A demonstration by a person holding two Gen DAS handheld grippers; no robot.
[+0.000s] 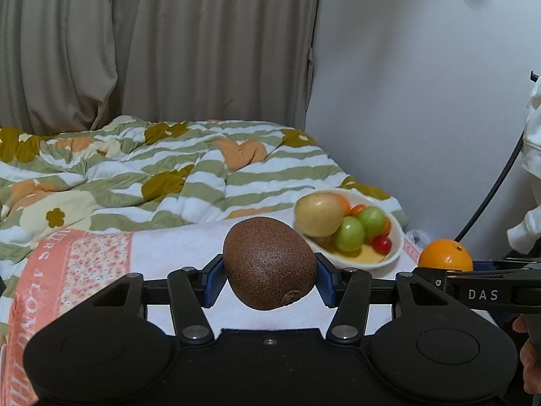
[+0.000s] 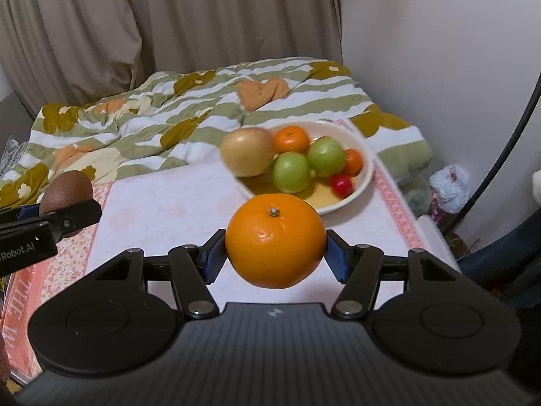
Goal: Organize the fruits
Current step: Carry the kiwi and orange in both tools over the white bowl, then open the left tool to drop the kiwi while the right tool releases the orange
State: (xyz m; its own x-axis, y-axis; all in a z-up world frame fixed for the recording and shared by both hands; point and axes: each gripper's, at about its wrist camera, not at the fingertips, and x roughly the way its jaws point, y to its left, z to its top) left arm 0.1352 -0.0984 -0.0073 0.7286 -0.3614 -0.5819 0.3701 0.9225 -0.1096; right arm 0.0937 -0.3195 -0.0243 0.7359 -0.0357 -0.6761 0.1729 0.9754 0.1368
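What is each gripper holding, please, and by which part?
Left gripper clamps the kiwi across its middle; right gripper clamps the orange by its sides.

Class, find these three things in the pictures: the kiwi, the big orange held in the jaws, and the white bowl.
kiwi (image 1: 268, 262), left wrist view, middle of its brown skin.
big orange (image 2: 274, 238), right wrist view, centre of its peel below the stem.
white bowl (image 2: 367, 172), right wrist view, its right rim.

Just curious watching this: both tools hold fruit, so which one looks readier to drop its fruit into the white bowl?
Probably the right tool: its round orange sits directly before the white bowl.
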